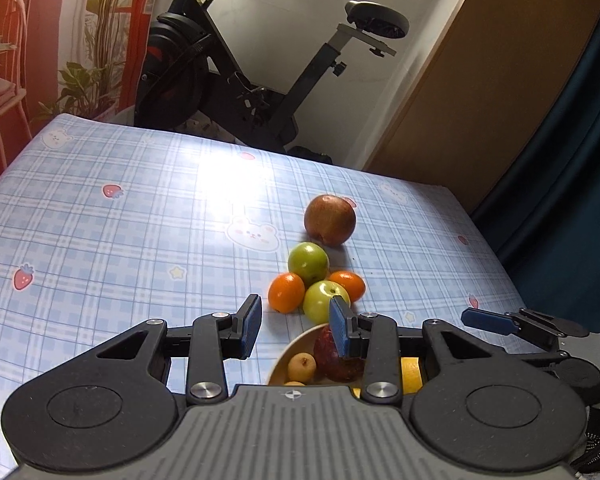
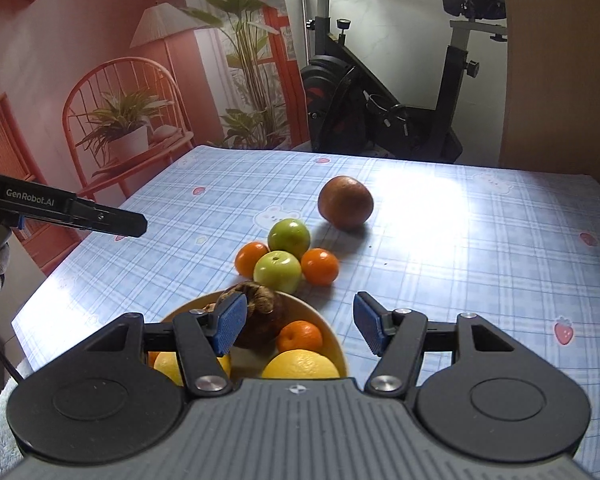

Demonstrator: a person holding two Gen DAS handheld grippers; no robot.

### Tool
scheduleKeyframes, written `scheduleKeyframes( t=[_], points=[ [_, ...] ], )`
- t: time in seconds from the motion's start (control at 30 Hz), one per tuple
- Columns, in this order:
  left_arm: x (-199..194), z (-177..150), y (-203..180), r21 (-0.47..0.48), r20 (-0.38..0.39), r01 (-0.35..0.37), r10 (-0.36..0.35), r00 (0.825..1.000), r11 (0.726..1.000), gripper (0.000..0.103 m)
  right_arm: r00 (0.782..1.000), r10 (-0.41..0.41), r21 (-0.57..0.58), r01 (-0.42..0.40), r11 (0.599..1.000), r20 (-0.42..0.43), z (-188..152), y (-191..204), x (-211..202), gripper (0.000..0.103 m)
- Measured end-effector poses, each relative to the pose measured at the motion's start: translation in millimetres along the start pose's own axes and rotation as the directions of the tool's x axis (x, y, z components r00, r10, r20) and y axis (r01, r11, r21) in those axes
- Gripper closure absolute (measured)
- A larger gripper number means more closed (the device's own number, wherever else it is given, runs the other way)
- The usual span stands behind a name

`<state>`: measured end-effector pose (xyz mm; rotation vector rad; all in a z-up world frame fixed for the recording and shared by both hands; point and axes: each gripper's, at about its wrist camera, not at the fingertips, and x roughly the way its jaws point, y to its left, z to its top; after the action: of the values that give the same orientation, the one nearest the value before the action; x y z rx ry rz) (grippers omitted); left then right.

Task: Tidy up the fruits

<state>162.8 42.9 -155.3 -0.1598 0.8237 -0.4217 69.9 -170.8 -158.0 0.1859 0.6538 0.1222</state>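
Five loose fruits lie on the checked tablecloth: a red-brown round fruit (image 1: 330, 220) (image 2: 346, 202), two green apples (image 1: 308, 264) (image 1: 326, 300) and two oranges (image 1: 286, 292) (image 1: 348, 282). A yellow bowl (image 1: 288, 346) (image 2: 340, 344) sits nearer, holding a dark red fruit (image 1: 336, 356), a small yellow fruit (image 1: 302, 366), an orange (image 2: 300, 336) and yellow citrus (image 2: 300, 364). My left gripper (image 1: 296, 328) hangs open over the bowl's left rim with nothing between its pads. My right gripper (image 2: 300, 328) is open above the bowl, also holding nothing.
An exercise bike (image 1: 260, 92) stands past the table's far edge. A brown panel (image 1: 500, 80) rises at the right, a printed backdrop with chair and plants (image 2: 120, 120) at the left. One finger of the left gripper (image 2: 112, 218) reaches in from the left.
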Motion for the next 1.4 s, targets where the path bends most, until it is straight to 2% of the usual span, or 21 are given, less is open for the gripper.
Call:
scheduleKeyframes(
  t=[0.1,0.3,0.37,0.53,0.6,0.73,1.07,1.4],
  points=[
    [3,5,2,0.003,0.018,-0.029,0.029,0.999,1.000,0.065,1.000,-0.010,0.000,0.010,1.000,0.005,4,-8,3,0.041],
    [17,16,7,0.018,0.024,-0.069,0.068,0.997,0.997,0.065,1.000,-0.004,-0.044,0.004,0.999,-0.008,15,-18,24,0.055],
    [24,18,9,0.019,0.018,-0.079,0.079,0.997,0.997,0.065,1.000,-0.002,-0.058,0.001,0.998,-0.010,18,-21,33,0.063],
    [40,18,9,0.071,-0.003,-0.105,0.106,0.994,0.992,0.065,0.999,0.015,-0.081,-0.017,0.997,-0.028,25,-29,56,0.066],
    [48,19,9,0.102,-0.008,-0.112,0.114,0.993,0.988,0.065,0.999,0.015,-0.097,-0.019,0.995,-0.040,28,-32,66,0.066],
    [61,22,17,0.099,-0.025,-0.102,0.105,0.994,0.990,0.065,0.996,0.037,-0.127,-0.046,0.991,-0.075,32,-37,87,0.066],
    [75,19,29,0.110,-0.033,-0.073,0.077,0.997,0.991,0.065,0.979,0.138,-0.201,-0.167,0.965,-0.148,31,-33,112,0.066],
    [87,16,26,0.150,-0.059,-0.040,0.050,0.997,0.988,0.065,0.971,0.152,-0.229,-0.194,0.954,-0.187,30,-31,130,0.066]
  ],
)
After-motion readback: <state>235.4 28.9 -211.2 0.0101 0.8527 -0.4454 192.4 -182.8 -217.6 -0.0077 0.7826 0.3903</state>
